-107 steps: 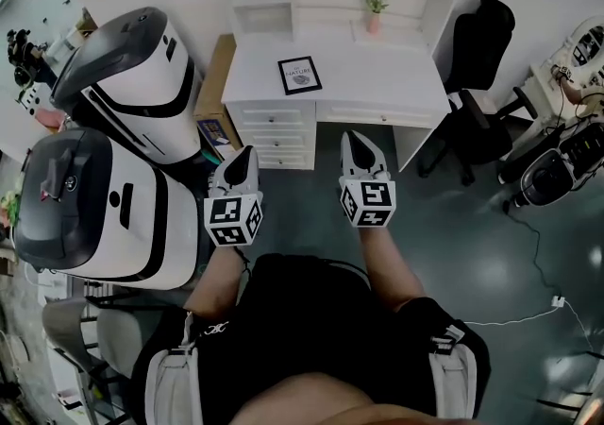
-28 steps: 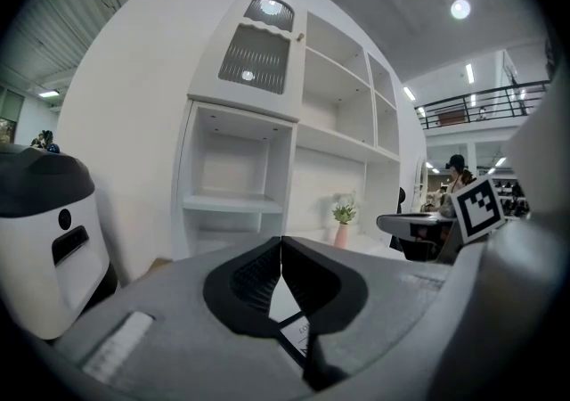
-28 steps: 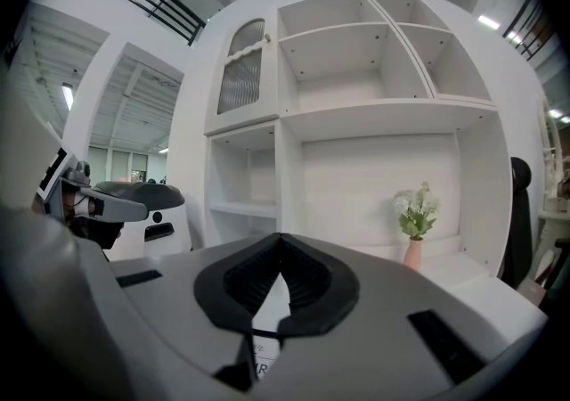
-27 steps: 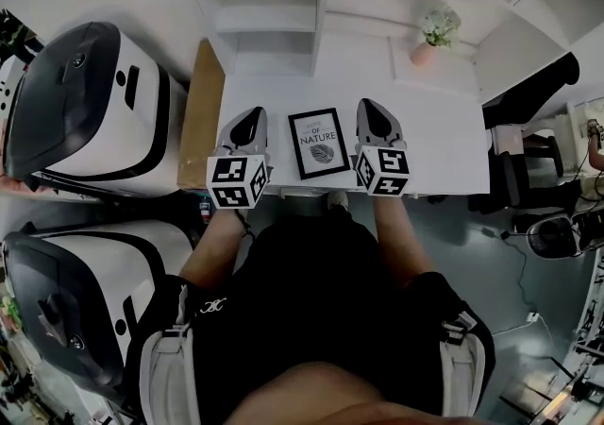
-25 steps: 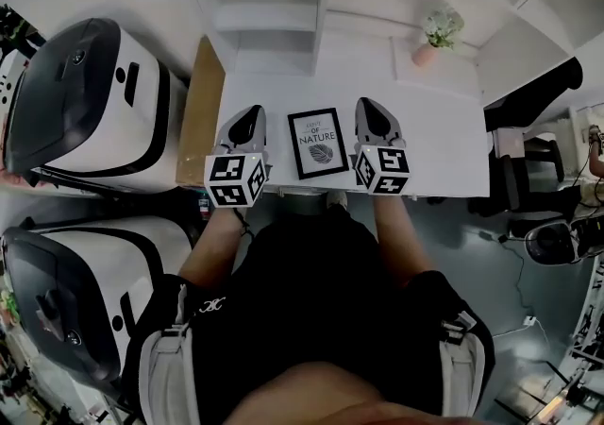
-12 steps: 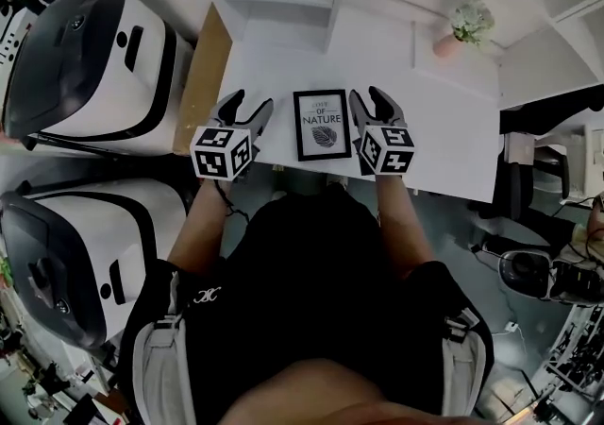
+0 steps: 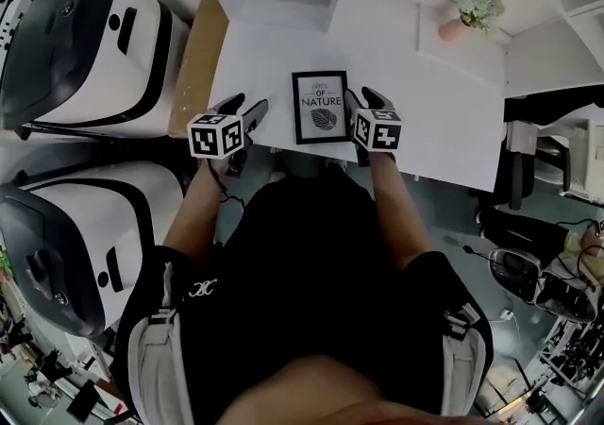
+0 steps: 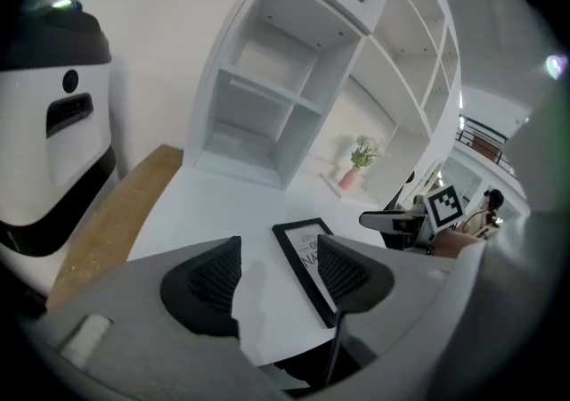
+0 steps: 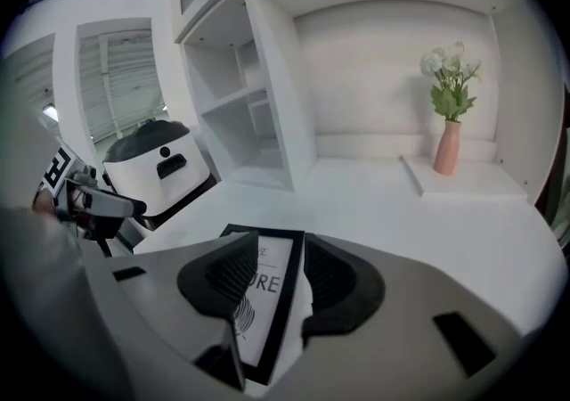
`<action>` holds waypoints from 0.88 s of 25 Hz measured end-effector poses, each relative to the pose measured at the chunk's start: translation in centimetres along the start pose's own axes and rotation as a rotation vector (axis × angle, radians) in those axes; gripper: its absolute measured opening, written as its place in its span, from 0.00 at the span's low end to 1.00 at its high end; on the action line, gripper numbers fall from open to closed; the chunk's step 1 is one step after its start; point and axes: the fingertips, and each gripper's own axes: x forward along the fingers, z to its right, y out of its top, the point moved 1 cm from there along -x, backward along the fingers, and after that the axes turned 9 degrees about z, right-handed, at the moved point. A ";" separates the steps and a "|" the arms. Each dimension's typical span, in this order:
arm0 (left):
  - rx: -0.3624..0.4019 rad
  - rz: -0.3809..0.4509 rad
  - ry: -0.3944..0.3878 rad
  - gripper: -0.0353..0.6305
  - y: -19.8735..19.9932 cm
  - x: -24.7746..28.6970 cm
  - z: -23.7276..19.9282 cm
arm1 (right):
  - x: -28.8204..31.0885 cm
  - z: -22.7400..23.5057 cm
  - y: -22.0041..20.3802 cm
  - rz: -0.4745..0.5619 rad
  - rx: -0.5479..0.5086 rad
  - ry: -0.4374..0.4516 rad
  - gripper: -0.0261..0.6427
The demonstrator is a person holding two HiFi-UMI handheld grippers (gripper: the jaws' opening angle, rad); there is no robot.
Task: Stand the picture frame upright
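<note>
in the head view, the picture frame (image 7: 319,108) is seen lying flat on the white desk (image 7: 444,121), near its front edge, between the left gripper (image 7: 247,107) and the right gripper (image 7: 363,97). the right gripper is held just beside the frame's right edge, the left gripper a little apart from it.

in the left gripper view, the jaws are spread, having just been opening. only bare desk is seen between them, and the frame's left edge is partly hidden behind the right jaw.

in the right gripper view, the jaws are likewise released, having just been opening. the frame's right border is seen between them, pressed by neither pad.
</note>
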 end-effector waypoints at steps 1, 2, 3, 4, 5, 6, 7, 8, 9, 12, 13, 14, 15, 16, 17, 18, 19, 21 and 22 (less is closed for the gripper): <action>-0.027 -0.018 -0.014 0.46 -0.7 0.3 -0.1 | 0.3 0.1 -0.8 -0.023 0.002 0.000 0.28; -0.051 -0.035 -0.030 0.46 -1.4 0.7 -0.2 | 0.6 0.1 -1.5 -0.046 0.003 -0.001 0.28; -0.069 -0.050 -0.048 0.46 -2.0 0.9 -0.2 | 0.9 0.1 -2.2 -0.068 0.003 -0.002 0.28; -0.078 -0.064 -0.066 0.46 -2.6 1.2 -0.2 | 1.1 0.2 -2.8 -0.089 0.001 -0.004 0.28; -0.078 -0.076 -0.082 0.46 -3.0 1.4 -0.2 | 1.2 0.2 -3.3 -0.108 -0.002 -0.007 0.28; -0.073 -0.088 -0.096 0.46 -3.5 1.5 -0.1 | 1.4 0.3 -3.7 -0.126 -0.004 -0.010 0.28; -0.070 -0.099 -0.106 0.46 -4.0 1.7 -0.2 | 1.5 0.4 -4.1 -0.142 -0.006 -0.013 0.28; -0.071 -0.109 -0.112 0.46 -4.5 1.8 -0.2 | 1.6 0.4 -4.5 -0.155 -0.008 -0.014 0.28; -0.078 -0.117 -0.116 0.46 -4.9 1.8 -0.4 | 1.8 0.4 -4.9 -0.168 -0.009 -0.013 0.28; -0.095 -0.134 -0.111 0.46 -6.0 1.9 -0.8 | 2.5 0.7 -6.4 -0.226 -0.016 -0.019 0.28; -0.100 -0.135 -0.116 0.46 -6.2 1.9 -0.7 | 2.7 0.8 -7.0 -0.254 -0.023 -0.020 0.28; -0.103 -0.135 -0.122 0.46 -6.3 1.9 -0.6 | 2.9 0.8 -7.7 -0.282 -0.032 -0.014 0.27; -0.106 -0.135 -0.126 0.46 -6.4 1.9 -0.5 | 3.0 0.7 -8.2 -0.304 -0.035 0.002 0.27; -0.111 -0.133 -0.128 0.46 -6.4 1.8 -0.5 | 3.1 0.6 -8.5 -0.315 -0.024 0.023 0.22; -0.120 -0.131 -0.129 0.46 -6.4 1.8 -0.5 | 3.1 0.5 -8.6 -0.323 -0.003 0.041 0.20; -0.132 -0.126 -0.132 0.46 -6.4 1.8 -0.6 | 3.2 0.4 -8.7 -0.333 0.021 0.052 0.18; -0.145 -0.120 -0.134 0.46 -6.4 1.8 -0.6 | 3.2 0.4 -8.7 -0.346 0.036 0.056 0.17; -0.160 -0.118 -0.133 0.46 -6.4 1.7 -0.7 | 3.3 0.4 -8.6 -0.371 0.054 0.058 0.17; -0.161 -0.122 -0.129 0.46 -6.5 1.7 -0.7 | 3.4 0.5 -8.6 -0.378 0.069 0.060 0.17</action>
